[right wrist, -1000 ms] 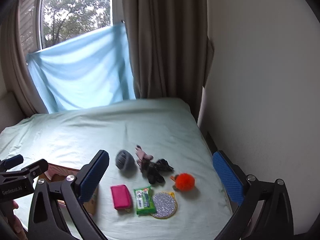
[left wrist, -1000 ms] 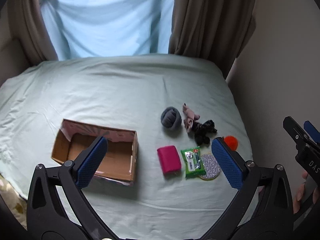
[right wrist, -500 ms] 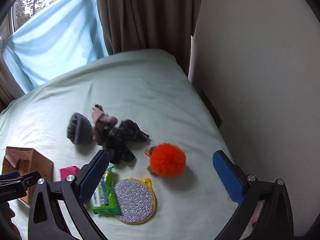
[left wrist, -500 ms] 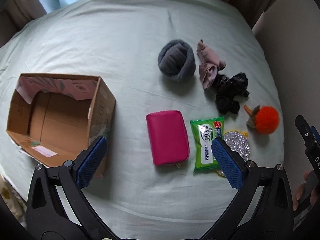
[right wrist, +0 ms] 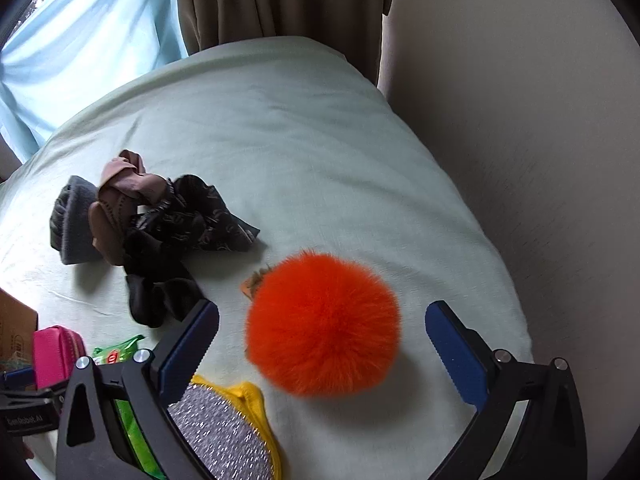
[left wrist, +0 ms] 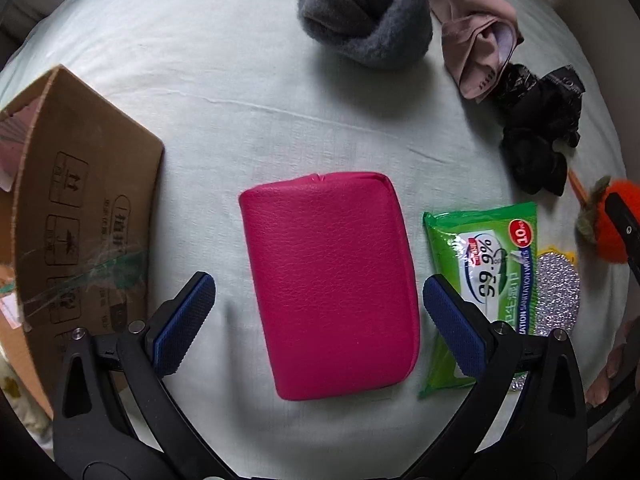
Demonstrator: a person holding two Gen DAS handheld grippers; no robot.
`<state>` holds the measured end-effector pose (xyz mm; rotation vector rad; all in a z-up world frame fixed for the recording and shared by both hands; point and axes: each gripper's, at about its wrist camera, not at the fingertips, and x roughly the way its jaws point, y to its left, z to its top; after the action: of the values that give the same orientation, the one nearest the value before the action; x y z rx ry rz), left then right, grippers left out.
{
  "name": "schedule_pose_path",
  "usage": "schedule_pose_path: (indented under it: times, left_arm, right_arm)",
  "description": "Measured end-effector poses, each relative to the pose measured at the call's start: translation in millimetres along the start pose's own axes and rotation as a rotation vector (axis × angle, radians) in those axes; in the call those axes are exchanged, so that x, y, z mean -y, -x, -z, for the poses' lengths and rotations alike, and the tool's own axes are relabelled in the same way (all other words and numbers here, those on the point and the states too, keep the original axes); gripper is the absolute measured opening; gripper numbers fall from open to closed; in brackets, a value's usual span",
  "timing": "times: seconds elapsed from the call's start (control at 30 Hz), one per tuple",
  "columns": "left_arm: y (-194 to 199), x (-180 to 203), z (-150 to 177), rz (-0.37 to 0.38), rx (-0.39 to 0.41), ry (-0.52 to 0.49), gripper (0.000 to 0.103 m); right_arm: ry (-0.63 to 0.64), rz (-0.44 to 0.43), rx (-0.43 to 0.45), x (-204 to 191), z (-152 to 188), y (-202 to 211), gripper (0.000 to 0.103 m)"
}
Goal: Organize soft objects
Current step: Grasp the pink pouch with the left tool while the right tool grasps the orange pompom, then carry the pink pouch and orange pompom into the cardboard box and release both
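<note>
My left gripper (left wrist: 320,320) is open just above a pink pouch (left wrist: 332,280), its fingers on either side of the pouch's near half. My right gripper (right wrist: 320,348) is open around an orange fluffy ball (right wrist: 322,322) on the bed. A grey rolled sock (left wrist: 364,12), a pink cloth (left wrist: 476,52) and a black cloth (left wrist: 540,128) lie beyond the pouch. A green wipes pack (left wrist: 484,280) and a glittery round pad (left wrist: 558,296) lie right of the pouch. The open cardboard box (left wrist: 80,208) stands left of it.
Everything rests on a pale green bedsheet (right wrist: 300,140). A wall (right wrist: 540,120) runs along the bed's right edge and brown curtains (right wrist: 280,0) hang at the far end. The right gripper's tip (left wrist: 622,228) shows at the left wrist view's right edge.
Both grippers have come down and forward. The left one now straddles the pink pouch and the right one now straddles the orange ball. Nothing has been picked up.
</note>
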<state>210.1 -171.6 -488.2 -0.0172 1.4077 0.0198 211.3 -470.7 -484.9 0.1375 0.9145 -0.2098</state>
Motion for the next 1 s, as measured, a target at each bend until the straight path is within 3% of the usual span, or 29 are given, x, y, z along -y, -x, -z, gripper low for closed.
schedule_pose_path:
  times: [0.17, 0.43, 0.5, 0.6, 0.8, 1.0]
  left_arm:
    - [-15, 2, 3, 0.011, -0.031, 0.010, 0.088]
    - [-26, 13, 1, 0.005, -0.027, -0.025, 0.065]
    - [-25, 14, 2, 0.009, -0.023, -0.026, 0.060]
    - [-20, 13, 3, 0.024, -0.014, -0.031, 0.053]
    - [-3, 2, 10, 0.032, 0.009, -0.035, 0.049]
    - [39, -2, 14, 0.053, 0.052, -0.005, 0.049]
  right_arm:
    - [-0.006, -0.007, -0.009, 2, 3, -18, 0.095]
    - [-0.020, -0.028, -0.015, 4, 2, -28, 0.060]
    - [-0.011, -0.031, -0.017, 5, 1, -28, 0.047]
    - [-0.004, -0.042, -0.019, 5, 0, -28, 0.037]
    - [0.007, -0.051, 0.000, 5, -5, -17, 0.035]
    - [0.005, -0.047, 0.037, 2, -15, 19, 0.034]
